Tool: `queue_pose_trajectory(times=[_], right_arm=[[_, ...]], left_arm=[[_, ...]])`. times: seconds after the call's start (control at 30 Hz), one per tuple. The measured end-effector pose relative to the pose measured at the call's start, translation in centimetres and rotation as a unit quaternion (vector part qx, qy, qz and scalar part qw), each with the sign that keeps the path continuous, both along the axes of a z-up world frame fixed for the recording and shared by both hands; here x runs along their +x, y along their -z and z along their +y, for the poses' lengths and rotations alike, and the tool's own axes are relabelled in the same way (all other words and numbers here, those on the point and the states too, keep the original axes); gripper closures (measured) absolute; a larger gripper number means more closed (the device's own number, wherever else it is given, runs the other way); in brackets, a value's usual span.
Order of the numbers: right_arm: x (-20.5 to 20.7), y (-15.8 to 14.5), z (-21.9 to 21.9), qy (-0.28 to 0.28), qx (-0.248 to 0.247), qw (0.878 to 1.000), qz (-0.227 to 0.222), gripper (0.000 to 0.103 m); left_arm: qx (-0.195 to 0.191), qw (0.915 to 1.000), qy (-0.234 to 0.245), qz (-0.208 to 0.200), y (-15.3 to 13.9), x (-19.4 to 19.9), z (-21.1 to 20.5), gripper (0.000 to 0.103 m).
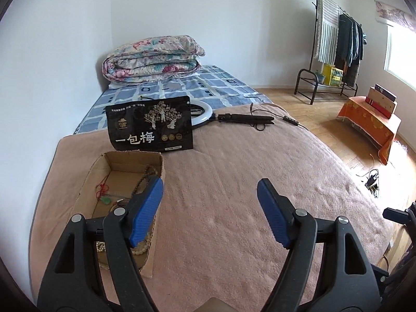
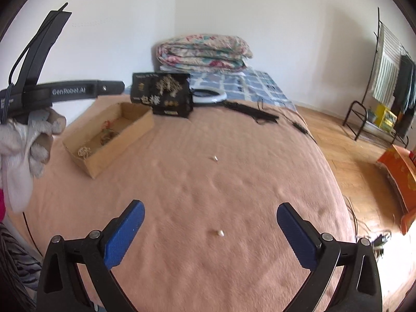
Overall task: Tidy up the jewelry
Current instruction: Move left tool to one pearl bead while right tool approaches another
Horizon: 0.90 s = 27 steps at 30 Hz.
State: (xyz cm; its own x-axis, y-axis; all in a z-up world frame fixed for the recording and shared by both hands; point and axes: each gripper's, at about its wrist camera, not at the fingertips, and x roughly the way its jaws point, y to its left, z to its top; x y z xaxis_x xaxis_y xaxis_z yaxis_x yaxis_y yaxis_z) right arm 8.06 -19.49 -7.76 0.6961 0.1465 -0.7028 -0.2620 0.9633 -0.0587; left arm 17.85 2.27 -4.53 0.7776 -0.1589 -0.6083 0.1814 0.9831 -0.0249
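The right gripper (image 2: 210,230), jaws wide apart and empty, hovers with a small pearl-like bead (image 2: 219,233) lying between its fingertips on the blanket (image 2: 234,182); it looks tiny, hard, light and prone to roll, so pinch it squarely across its middle.

matt black plastic arms of the left tongs (image 1: 210,189) carry ribbed blue rubbery pads, with dull metal rivets; the right tongs (image 2: 210,218) look the same. under both lies a fuzzy pink blanket (image 1: 234,195) of napped cloth. left of the left tongs, a raw brown cardboard box (image 1: 124,161) with torn edges; beyond it a glossy black foil pouch (image 1: 150,123)
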Motion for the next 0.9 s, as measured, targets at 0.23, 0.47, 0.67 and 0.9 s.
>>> queue_pose_trajectory(times=[0.23, 0.47, 0.67, 0.9], right_arm=[[-1.4, 3.0, -2.5, 0.005, 0.013, 0.999, 0.049, 0.023], [0.2, 7.1, -2.7, 0.005, 0.058, 0.993, 0.103, 0.052], [2.8, 9.8, -3.0, 0.029, 0.086, 0.990, 0.112, 0.066], [3.9, 11.5, -2.8, 0.047, 0.083, 0.990, 0.107, 0.072]], left_arm=[[-0.010, 0.9984, 0.035, 0.042, 3.4, 1.8, -1.8, 0.029], [-0.023, 0.9938, 0.058, 0.091, 7.6, 3.4, -3.6, 0.046], [-0.040, 0.9897, 0.076, 0.114, 10.1, 5.5, -5.5, 0.056], [-0.048, 0.9854, 0.088, 0.137, 13.3, 8.8, -8.7, 0.065]])
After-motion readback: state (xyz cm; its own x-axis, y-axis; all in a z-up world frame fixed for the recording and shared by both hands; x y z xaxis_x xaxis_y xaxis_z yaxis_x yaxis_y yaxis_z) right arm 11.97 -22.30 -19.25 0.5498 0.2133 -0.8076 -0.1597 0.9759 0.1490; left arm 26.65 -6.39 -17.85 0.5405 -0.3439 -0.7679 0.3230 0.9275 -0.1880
